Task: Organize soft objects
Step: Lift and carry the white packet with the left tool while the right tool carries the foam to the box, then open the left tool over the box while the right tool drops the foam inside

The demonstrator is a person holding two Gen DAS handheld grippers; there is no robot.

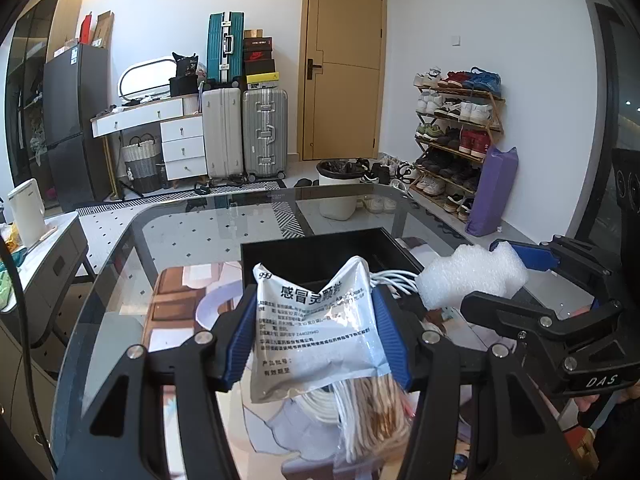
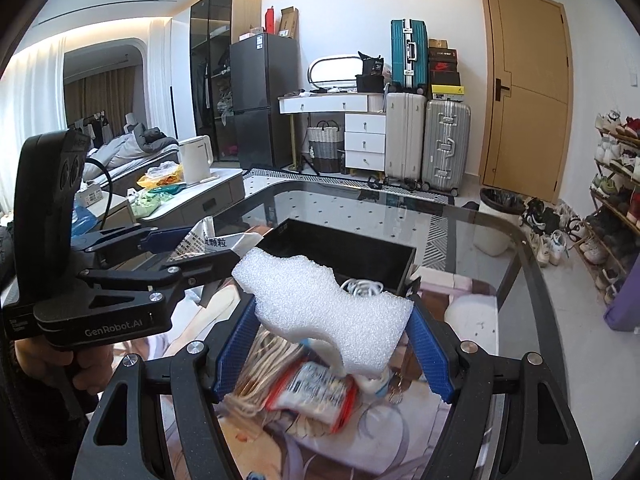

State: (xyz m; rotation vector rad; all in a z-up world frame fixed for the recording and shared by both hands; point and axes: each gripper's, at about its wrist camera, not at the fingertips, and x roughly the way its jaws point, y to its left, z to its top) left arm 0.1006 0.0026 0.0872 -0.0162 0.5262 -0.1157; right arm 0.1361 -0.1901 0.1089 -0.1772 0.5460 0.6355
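Nearest you, your left gripper (image 1: 316,328) pinches a silver medicine sachet (image 1: 316,320) between its blue pads, held up just short of the black box (image 1: 320,248). Your right gripper (image 2: 334,344) squeezes a white foam piece (image 2: 328,312) in the same way, also raised just in front of that box.

Under the right gripper, on the printed mat in front of the box, lie a bundle of pale cords (image 2: 260,364) and a red-edged packet (image 2: 312,392), both blurred, so you still have at least these to collect.

Inside the box, a coil of white cable (image 2: 362,286) already rests near the front wall. By my reading you are roughly midway: one item is in, two are in hand, and a couple remain on the mat.

The foam and the sachet block most of the box floor, so you cannot tell what else lies inside. The box's far side and the glass table (image 1: 180,216) beyond look bare.
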